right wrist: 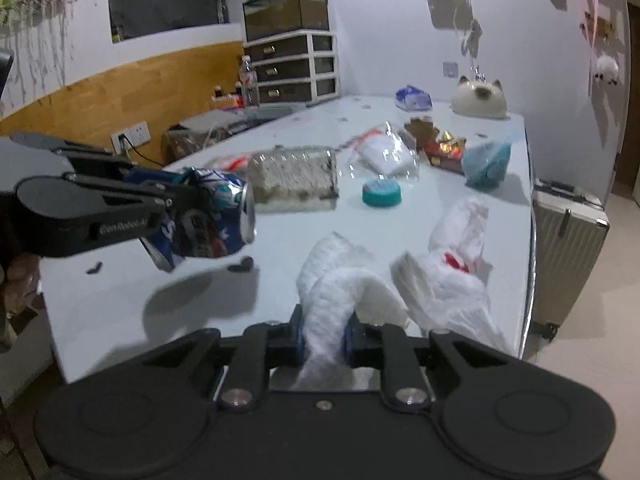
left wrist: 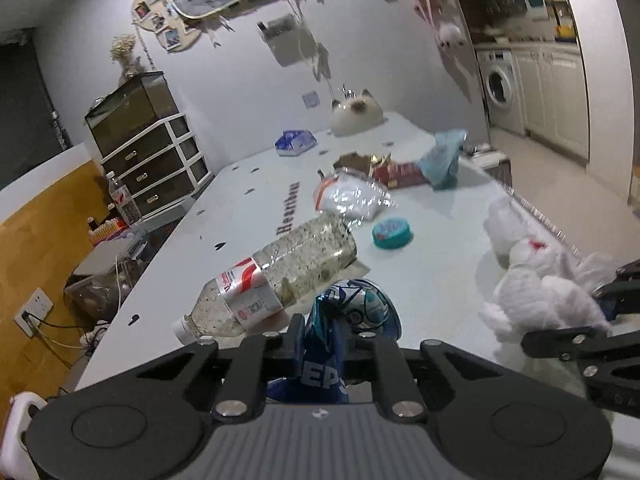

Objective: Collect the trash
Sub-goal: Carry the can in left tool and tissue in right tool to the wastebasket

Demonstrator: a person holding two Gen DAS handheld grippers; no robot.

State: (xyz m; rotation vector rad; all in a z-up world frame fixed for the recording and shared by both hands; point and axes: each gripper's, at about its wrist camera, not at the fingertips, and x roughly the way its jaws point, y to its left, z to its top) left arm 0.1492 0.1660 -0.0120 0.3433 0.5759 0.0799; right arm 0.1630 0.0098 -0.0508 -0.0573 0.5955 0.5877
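My left gripper (left wrist: pixel 320 336) is shut on a crushed blue soda can (left wrist: pixel 352 312), held above the white table (left wrist: pixel 248 200). The right wrist view shows the same can (right wrist: pixel 216 216) in that left gripper (right wrist: pixel 180 204), clear of the tabletop with its shadow below. Crumpled white paper towel (right wrist: pixel 340 292) sits pinched in my right gripper (right wrist: pixel 323 336), which is shut on it at the table's near edge. From the left wrist view that towel (left wrist: pixel 536 300) shows as a white wad in the right gripper (left wrist: pixel 600 308). A dirty clear plastic bottle (left wrist: pixel 280 276) lies on its side.
More litter lies on the table: a teal lid (left wrist: pixel 392 234), a clear plastic bag (left wrist: pixel 352 196), red and gold wrappers (left wrist: pixel 396 172), a teal bag (left wrist: pixel 440 156), more white tissue (right wrist: pixel 452 256). A cat-shaped dish (left wrist: pixel 356 114) and blue pack (left wrist: pixel 294 142) stand far back. A suitcase (right wrist: pixel 568 236) stands at the right.
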